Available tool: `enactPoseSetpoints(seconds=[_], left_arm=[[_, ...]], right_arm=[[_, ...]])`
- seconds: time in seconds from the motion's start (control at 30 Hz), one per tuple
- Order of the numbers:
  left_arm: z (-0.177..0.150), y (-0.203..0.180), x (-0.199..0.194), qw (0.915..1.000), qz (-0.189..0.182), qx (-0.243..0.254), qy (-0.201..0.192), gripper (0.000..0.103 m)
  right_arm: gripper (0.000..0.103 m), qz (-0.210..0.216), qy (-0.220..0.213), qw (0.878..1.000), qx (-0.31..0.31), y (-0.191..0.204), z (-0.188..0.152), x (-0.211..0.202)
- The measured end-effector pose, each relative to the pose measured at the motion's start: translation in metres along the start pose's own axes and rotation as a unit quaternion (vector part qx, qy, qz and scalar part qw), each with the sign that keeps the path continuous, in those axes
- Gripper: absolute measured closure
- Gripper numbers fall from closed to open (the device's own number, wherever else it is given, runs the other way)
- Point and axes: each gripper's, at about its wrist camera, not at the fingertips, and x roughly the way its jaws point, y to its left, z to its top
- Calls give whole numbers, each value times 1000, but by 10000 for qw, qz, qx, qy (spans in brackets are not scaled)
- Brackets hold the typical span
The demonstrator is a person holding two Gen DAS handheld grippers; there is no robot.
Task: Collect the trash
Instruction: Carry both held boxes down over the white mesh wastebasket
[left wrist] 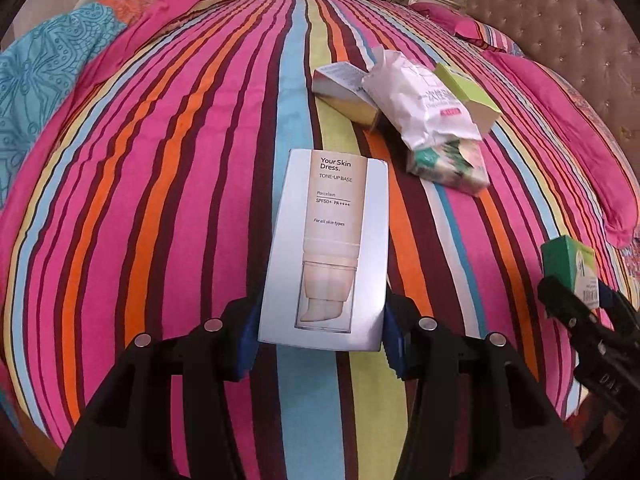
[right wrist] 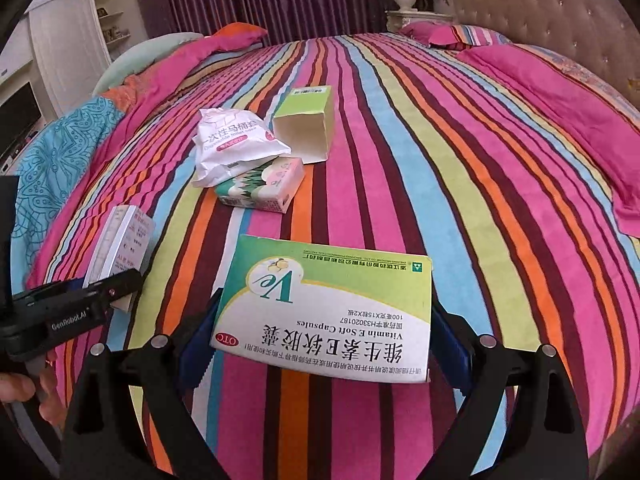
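Cardboard is what we are holding in both grippers. In the lower centre of the left wrist view, our left gripper point(left wrist: 322, 332) is pinching a tall silver-grey cosmetics carton with a pale tube printed on it point(left wrist: 328, 248), its blue pads pressing the carton's two long sides near the bottom end. In the lower centre of the right wrist view, our right gripper point(right wrist: 324, 332) is clamping a wide green-and-white vitamin capsule box point(right wrist: 328, 308), jaws standing broad because the box itself is broad.

More trash is waiting on the striped multicoloured bedspread point(right wrist: 440, 160), in the upper middle of the right view: a crumpled white plastic packet point(right wrist: 232, 140) lying on a green-and-pink tissue pack point(right wrist: 260, 188), and just beside them an open-ended lime-green carton point(right wrist: 308, 120). A silver-and-gold box point(left wrist: 344, 92) is showing beside the packet in the left view.

We are judging the risks from here. Both cartons look hollow and slick, each gripped at one end only, so a quick swing could be tilting or slipping them out. Squeezing harder would be crushing them. No bin is showing in either view, so we cannot tell where they go.
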Motion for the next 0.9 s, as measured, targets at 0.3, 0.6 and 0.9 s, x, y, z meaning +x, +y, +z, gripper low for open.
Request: enactPoseSetpoints(seconds=[0.3,0.6,0.9], left_arm=[[-29,1,-34,9998,-60,-28,-178,53],[-56,0,-62,9995,-158,-11,-276,53],[-84,-7,-81,9992,-227,110,-319,53]], right_arm=[[16,41,-58,9999,118,-6,-11,-28],[16,-23,-137,9996,256,-15,-30,-52],[16,118,-176,9993,317,-12,-45,-71]])
